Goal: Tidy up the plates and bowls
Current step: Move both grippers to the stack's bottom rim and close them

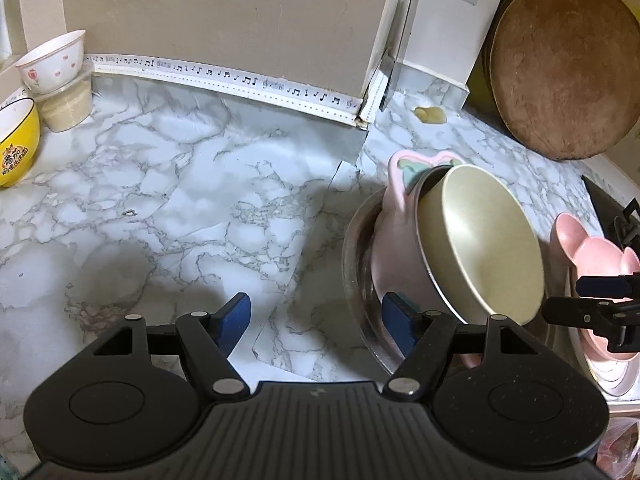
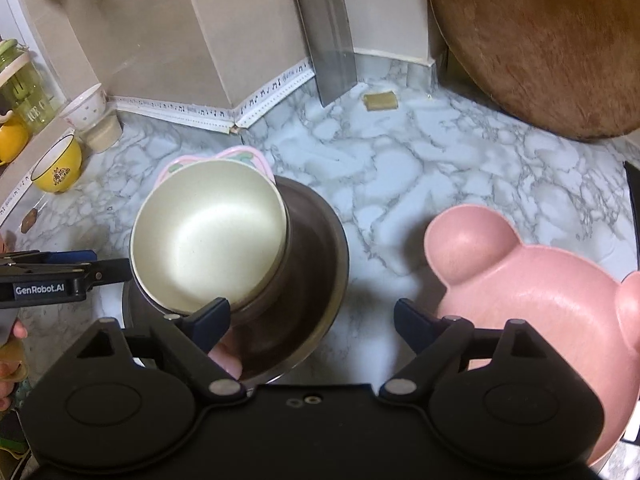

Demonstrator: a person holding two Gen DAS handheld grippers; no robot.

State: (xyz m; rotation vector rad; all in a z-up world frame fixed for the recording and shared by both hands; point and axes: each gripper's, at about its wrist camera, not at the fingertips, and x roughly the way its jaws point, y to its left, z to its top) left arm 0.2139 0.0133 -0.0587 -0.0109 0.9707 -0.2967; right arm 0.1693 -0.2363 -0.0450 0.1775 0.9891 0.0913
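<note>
A cream-lined metal bowl (image 1: 480,240) (image 2: 208,236) leans tilted inside a steel basin (image 2: 308,280) (image 1: 356,280), against a pink plate (image 1: 400,200) (image 2: 244,156) that stands on edge behind it. A pink bear-shaped plate (image 2: 540,304) (image 1: 588,252) lies on other plates to the right. My left gripper (image 1: 316,320) is open, its right finger at the basin's near rim beside the bowl. My right gripper (image 2: 312,320) is open and empty, above the basin's near edge, between the bowl and the bear plate.
A yellow bowl (image 1: 16,140) (image 2: 56,168) and a white flowered bowl (image 1: 56,60) on a plastic tub stand at the far left. A cleaver (image 2: 332,60) and a round wooden board (image 1: 560,68) (image 2: 540,40) lean at the back. The counter (image 1: 180,200) is marble-patterned.
</note>
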